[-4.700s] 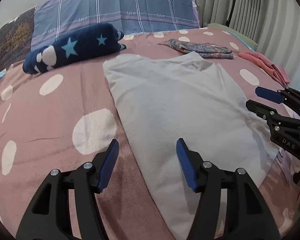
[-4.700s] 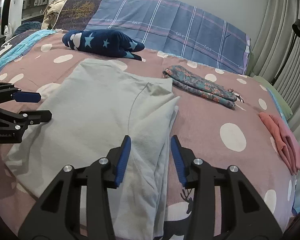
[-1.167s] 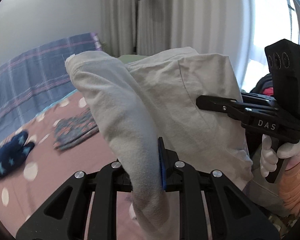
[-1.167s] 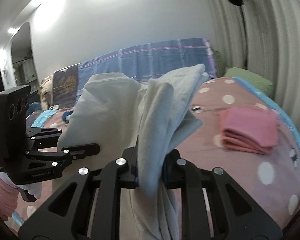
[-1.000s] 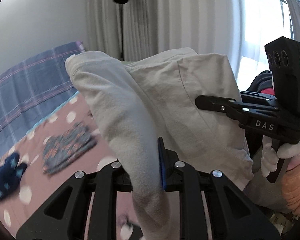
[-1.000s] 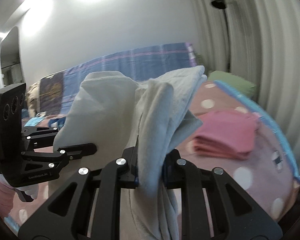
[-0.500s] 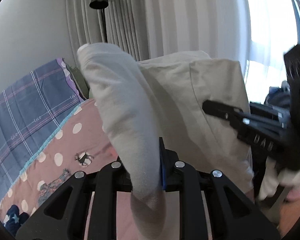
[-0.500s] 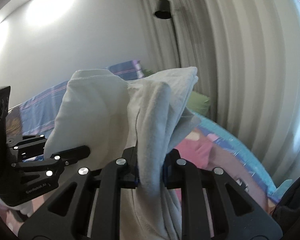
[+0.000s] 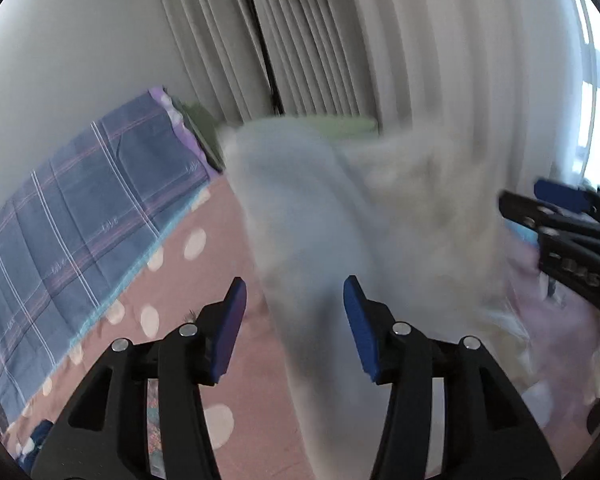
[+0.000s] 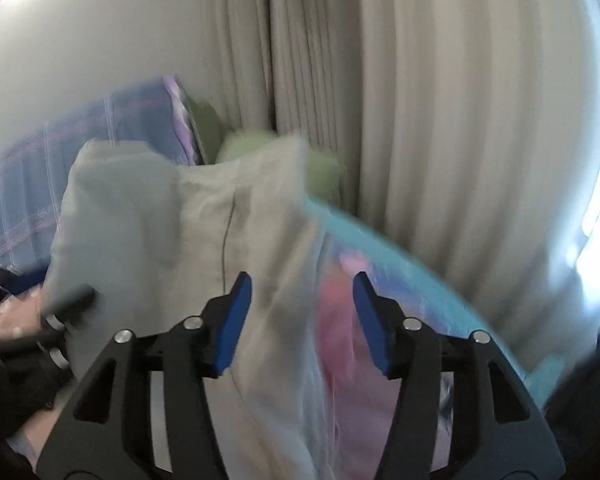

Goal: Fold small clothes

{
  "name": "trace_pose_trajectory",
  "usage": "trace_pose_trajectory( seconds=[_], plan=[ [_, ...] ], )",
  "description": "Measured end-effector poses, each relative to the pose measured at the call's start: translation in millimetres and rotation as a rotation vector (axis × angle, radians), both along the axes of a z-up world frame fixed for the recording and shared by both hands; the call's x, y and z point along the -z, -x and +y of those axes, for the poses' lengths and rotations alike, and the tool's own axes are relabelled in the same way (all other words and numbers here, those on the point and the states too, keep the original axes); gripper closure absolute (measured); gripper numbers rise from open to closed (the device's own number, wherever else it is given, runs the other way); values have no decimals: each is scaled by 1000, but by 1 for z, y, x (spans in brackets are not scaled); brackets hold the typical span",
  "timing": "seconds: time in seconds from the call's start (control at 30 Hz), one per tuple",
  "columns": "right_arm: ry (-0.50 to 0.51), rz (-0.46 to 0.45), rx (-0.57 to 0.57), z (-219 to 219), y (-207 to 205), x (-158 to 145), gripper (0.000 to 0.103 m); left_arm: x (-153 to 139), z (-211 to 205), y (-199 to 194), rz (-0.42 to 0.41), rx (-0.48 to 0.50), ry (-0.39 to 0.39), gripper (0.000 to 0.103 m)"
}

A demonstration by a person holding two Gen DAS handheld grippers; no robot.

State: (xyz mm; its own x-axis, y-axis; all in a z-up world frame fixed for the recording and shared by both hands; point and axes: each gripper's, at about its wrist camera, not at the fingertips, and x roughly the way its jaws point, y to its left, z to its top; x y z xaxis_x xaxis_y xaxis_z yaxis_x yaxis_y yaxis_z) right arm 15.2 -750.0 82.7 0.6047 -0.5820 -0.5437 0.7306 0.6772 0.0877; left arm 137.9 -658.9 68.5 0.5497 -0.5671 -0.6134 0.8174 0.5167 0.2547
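Both grippers have swung from the middle of the bed toward the curtain side, and their jaws have just been opening. Half a second earlier each pair was clamped on a fold of the shirt; now the left gripper [image 9: 294,328] and the right gripper [image 10: 302,320] stand apart, with cloth between the pads but not pressed by them. The shirt [image 9: 300,216] is released and blurred, apparently dropping in front of both grippers, above the bed [image 9: 172,280].

Judgement: the folded shirt is being let go at the edge of the bed, near the other finished pieces, so this garment's fold is close to complete. Whether it lands flat cannot be told yet.

View differences:
- The left wrist view shows the spotted cover, the plaid pillow [image 9: 72,208] and the right gripper at the right edge.
- The right wrist view shows the pink pile [image 10: 336,320] directly below the jaws and the teal bed edge [image 10: 400,264], both absent from the left view. It also shows a seam line on the shirt.
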Motion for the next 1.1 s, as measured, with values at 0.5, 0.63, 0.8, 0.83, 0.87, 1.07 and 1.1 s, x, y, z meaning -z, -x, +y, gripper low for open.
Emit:
trace_pose_trajectory(
  seconds=[0.5,0.63,0.8,0.83,0.87,1.07,1.1],
  plan=[
    [46,-26,-92,140,125,72,10,62,124,66,189,172,89,42],
    [99,-22,-59,177,146,42,5,43,180,87,215,154,183,37],
    [118,-21,-21,211,168,13,2,18,240,117,145,103,270,16],
    [115,-34,-22,218,173,9,2,14,248,122,126,93,278,8],
    [111,-43,-26,225,177,6,2,9,257,130,99,77,285,1],
    [119,-69,-49,262,202,-5,2,-7,298,171,36,66,323,1],
    [115,-70,-54,266,205,-5,2,-9,302,175,39,65,329,1]
  ],
)
